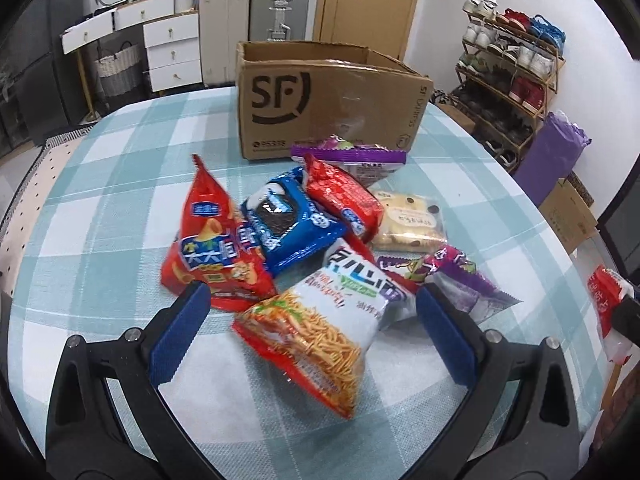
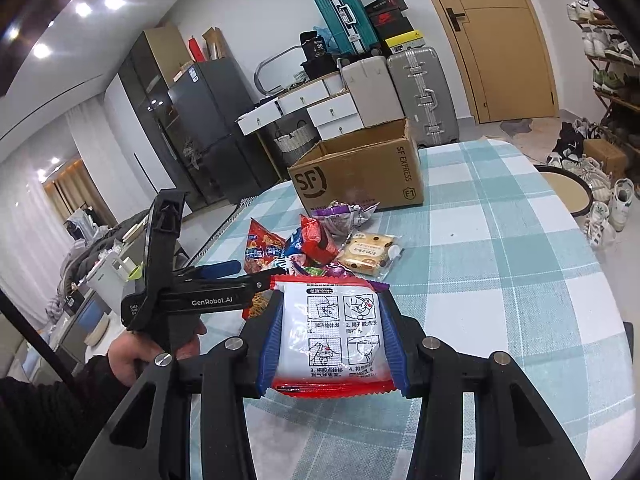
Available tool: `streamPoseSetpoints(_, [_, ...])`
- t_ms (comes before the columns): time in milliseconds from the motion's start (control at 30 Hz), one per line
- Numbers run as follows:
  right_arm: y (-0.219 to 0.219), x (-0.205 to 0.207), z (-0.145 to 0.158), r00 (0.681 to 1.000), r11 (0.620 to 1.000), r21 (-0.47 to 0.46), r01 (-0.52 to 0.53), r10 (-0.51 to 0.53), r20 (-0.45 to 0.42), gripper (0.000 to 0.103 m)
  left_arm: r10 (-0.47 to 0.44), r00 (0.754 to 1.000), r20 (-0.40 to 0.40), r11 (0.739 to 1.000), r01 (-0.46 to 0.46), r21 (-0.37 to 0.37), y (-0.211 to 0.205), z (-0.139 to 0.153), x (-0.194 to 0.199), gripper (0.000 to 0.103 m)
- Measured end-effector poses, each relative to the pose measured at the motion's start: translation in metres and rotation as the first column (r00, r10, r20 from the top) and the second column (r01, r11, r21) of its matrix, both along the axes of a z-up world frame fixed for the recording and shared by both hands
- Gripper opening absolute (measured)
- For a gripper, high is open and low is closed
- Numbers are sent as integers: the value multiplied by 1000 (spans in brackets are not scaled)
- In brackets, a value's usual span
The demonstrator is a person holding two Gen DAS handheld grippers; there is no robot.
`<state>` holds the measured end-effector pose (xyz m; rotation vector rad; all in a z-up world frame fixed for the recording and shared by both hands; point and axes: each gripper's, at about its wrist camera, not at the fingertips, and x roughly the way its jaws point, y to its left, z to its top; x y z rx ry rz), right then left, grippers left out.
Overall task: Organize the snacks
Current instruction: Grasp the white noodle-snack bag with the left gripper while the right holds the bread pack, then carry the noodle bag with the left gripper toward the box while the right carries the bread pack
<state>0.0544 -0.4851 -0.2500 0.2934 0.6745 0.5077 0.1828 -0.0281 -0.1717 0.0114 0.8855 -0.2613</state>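
Currently a white-and-red packet [image 2: 332, 336] is clamped between the blue pads of the right gripper [image 2: 332, 344], held above the tabletop [image 2: 500, 248] on the near side of the cardboard box [image 2: 360, 172]. The left gripper [image 1: 312, 332] is spread wide, nothing held; a noodle-snack bag [image 1: 320, 320] lies between its fingers, not yet touched as far as can be told.

The remaining snacks are heaped just in front of the cardboard box: a red chip bag [image 1: 208, 248], a blue cookie pack [image 1: 288, 220], a red pack [image 1: 344, 200] lying on the blue one, a cake in clear wrap [image 1: 408, 220], and purple packets, one [image 1: 352, 160] touching the box wall and one [image 1: 448, 276] nearest the left gripper.

Handling is judged as follows:
- All packs are taken to be light, soft film, slippery and air-puffed.
- Crushable contents are expected in the noodle-snack bag and the chip bag; only a light squeeze is advised.
- The noodle-snack bag is best taken across its narrow width at mid-body, not by a crimped end, where slip is likely.
- The held packet looks flat and compliant; sag is possible, drop risk is judged low.

The box is open-topped; its contents are not visible.
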Motion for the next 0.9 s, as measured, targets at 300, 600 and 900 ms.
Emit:
streamPoseSetpoints(300, [-4, 1, -9, 1000, 1000, -29, 4, -5, -8, 46, -68, 996, -61, 997, 70, 37, -20, -13, 11, 84])
streamPoseSetpoints(600, [-5, -1, -7, 1000, 1000, -9, -4, 4, -9, 46, -94, 991, -94, 996, 94, -10, -12, -9, 1, 42])
streamPoseSetpoints(900, [-1, -12, 1, 1000, 1000, -13, -10, 10, 8, 46, -90, 990, -105, 995, 86, -39, -2, -5, -21, 39])
